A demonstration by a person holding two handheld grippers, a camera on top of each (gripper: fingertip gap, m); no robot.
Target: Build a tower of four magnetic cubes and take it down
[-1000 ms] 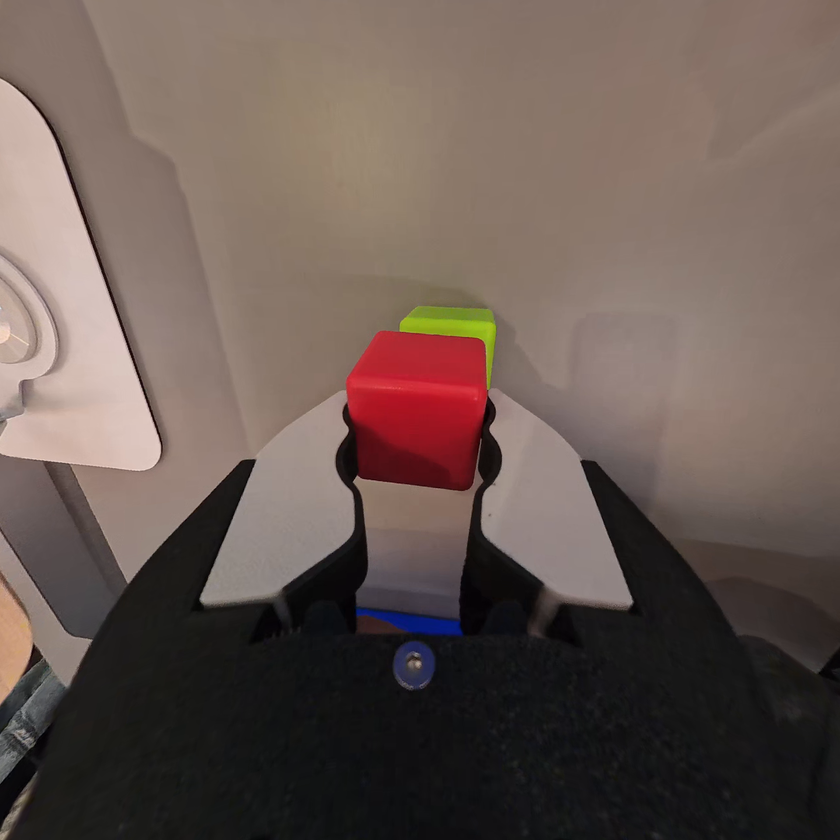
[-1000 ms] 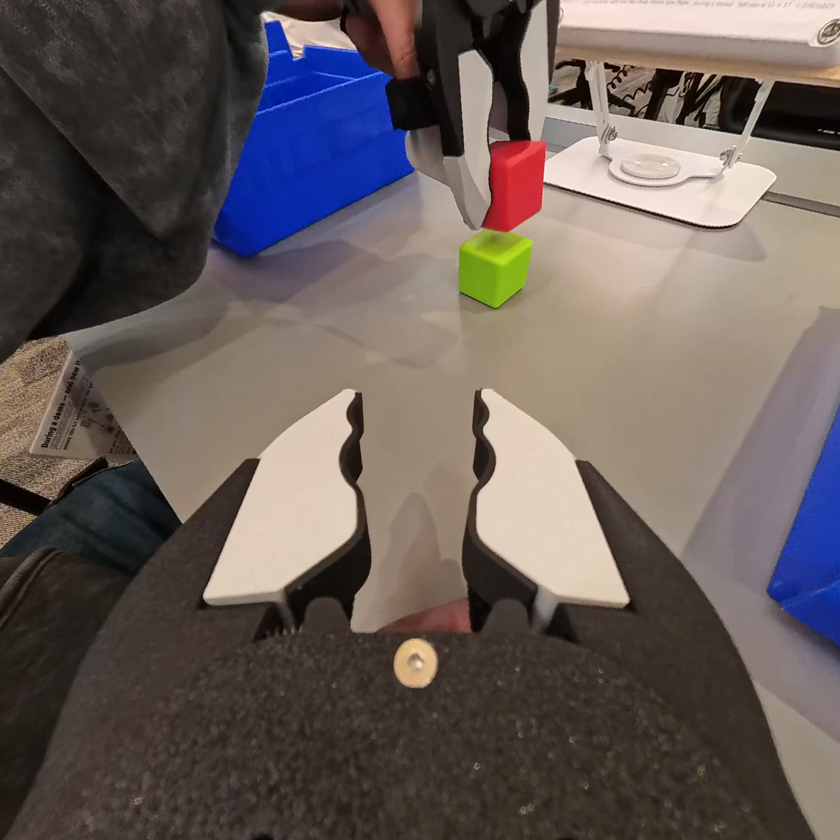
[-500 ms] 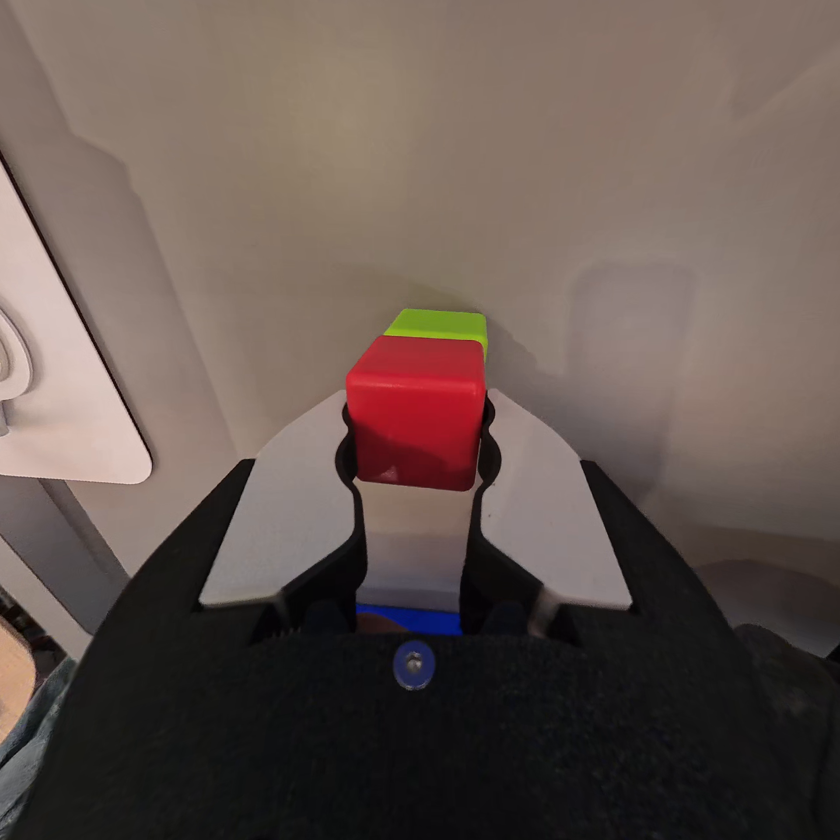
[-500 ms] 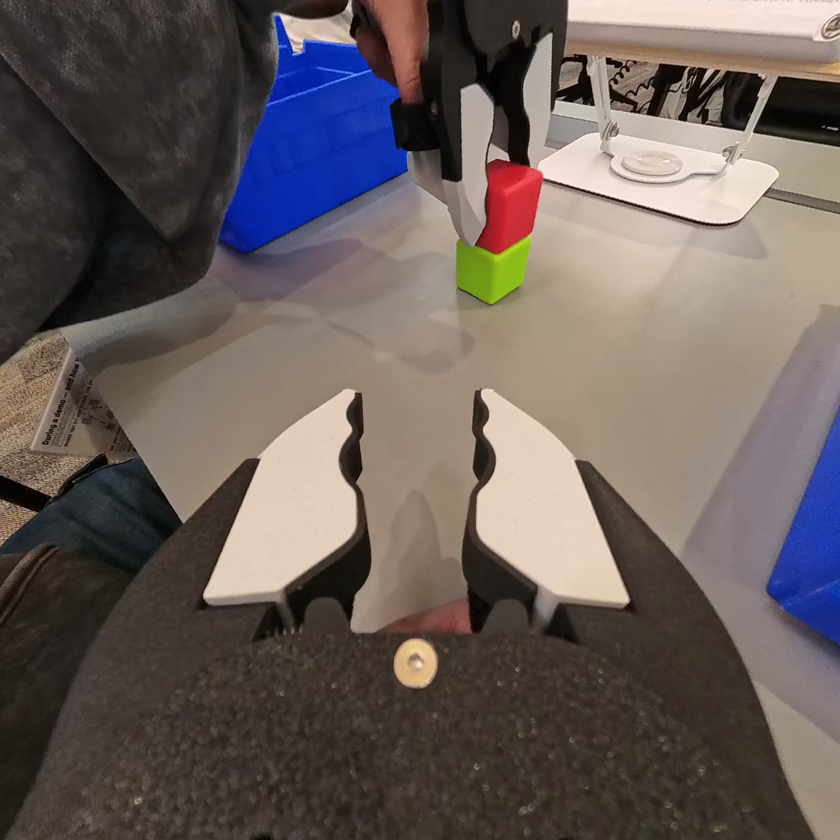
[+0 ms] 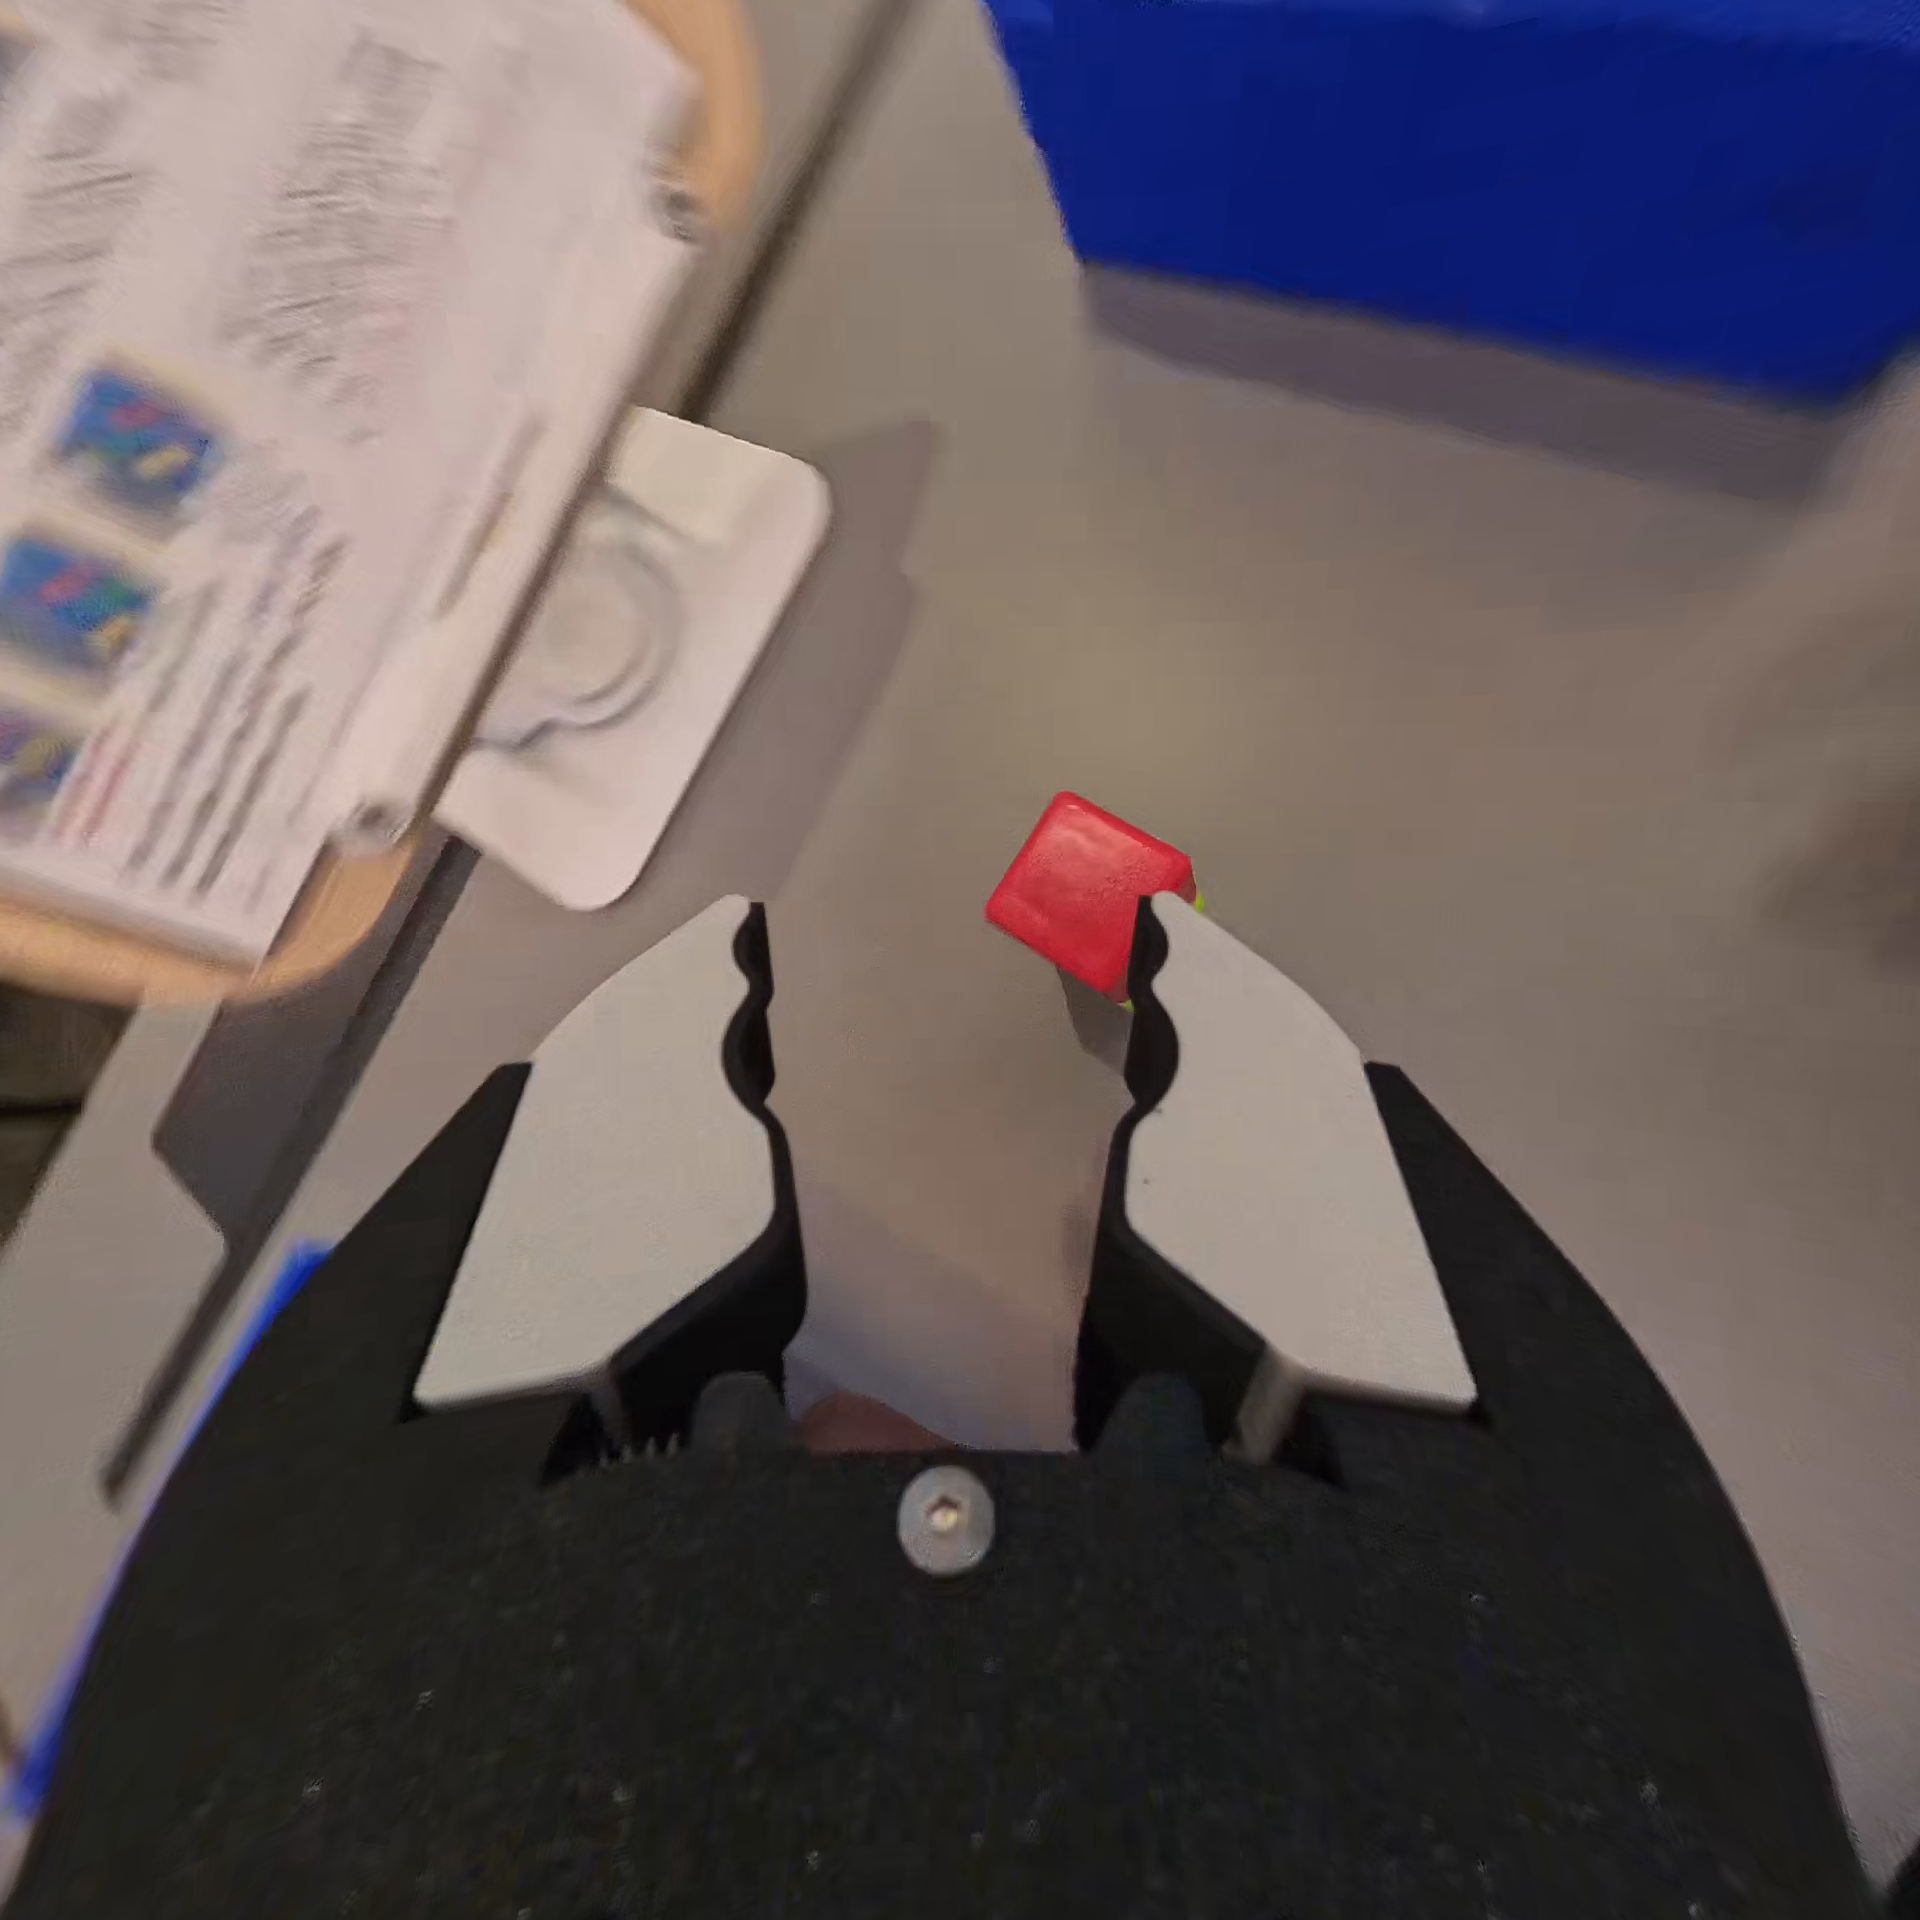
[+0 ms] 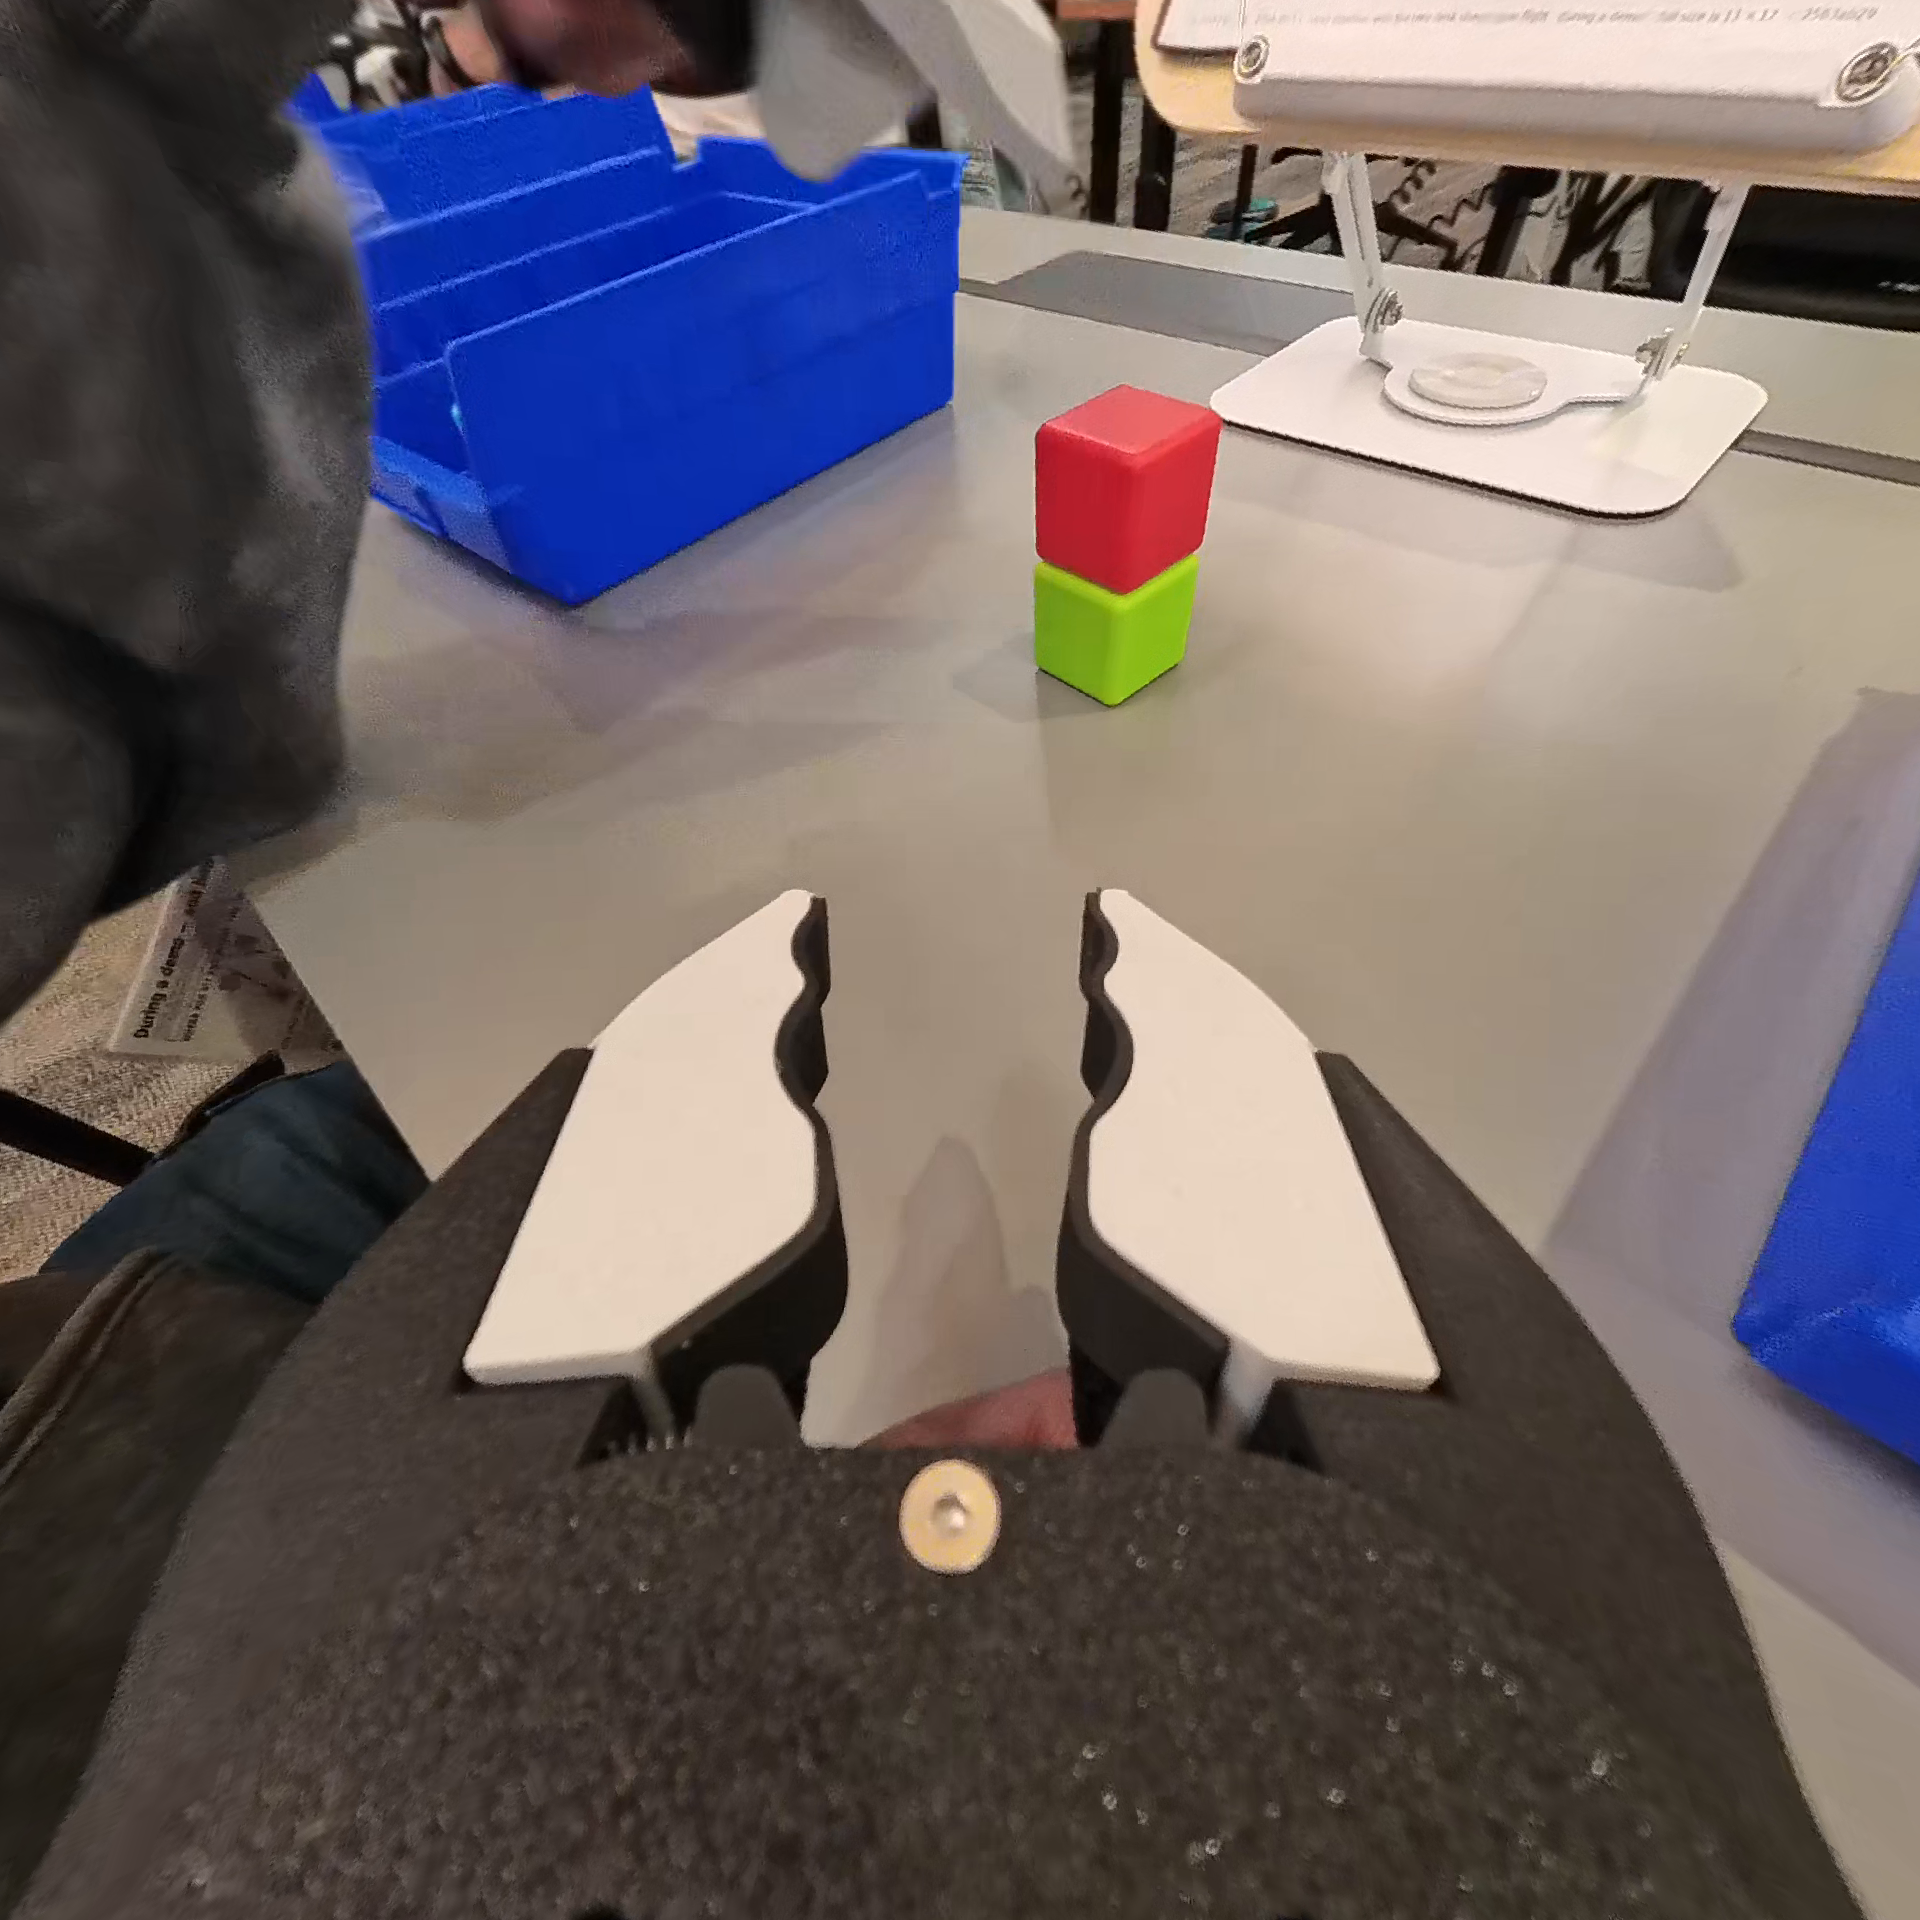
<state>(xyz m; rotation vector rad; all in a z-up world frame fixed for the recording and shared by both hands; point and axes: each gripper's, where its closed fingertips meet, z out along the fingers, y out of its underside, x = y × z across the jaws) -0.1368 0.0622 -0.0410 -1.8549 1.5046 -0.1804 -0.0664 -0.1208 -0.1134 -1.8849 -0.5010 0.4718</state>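
Red cube (image 6: 1125, 480) sits squarely on the green cube (image 6: 1112, 629) on the grey surface (image 6: 1351, 831): two of four stacked. Left gripper (image 5: 948, 940) and right gripper (image 6: 954, 925) are both released, empty. Next: fetch a third cube (probably from the blue bin (image 6: 665, 343)).

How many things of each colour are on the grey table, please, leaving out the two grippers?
Red: 1, the red cube, stacked on the green one
Green: 1, the green cube
Blue: 2, the blue bin at the back left and a blue object cut off at the right edge
White: 1, the white stand
Total: 5
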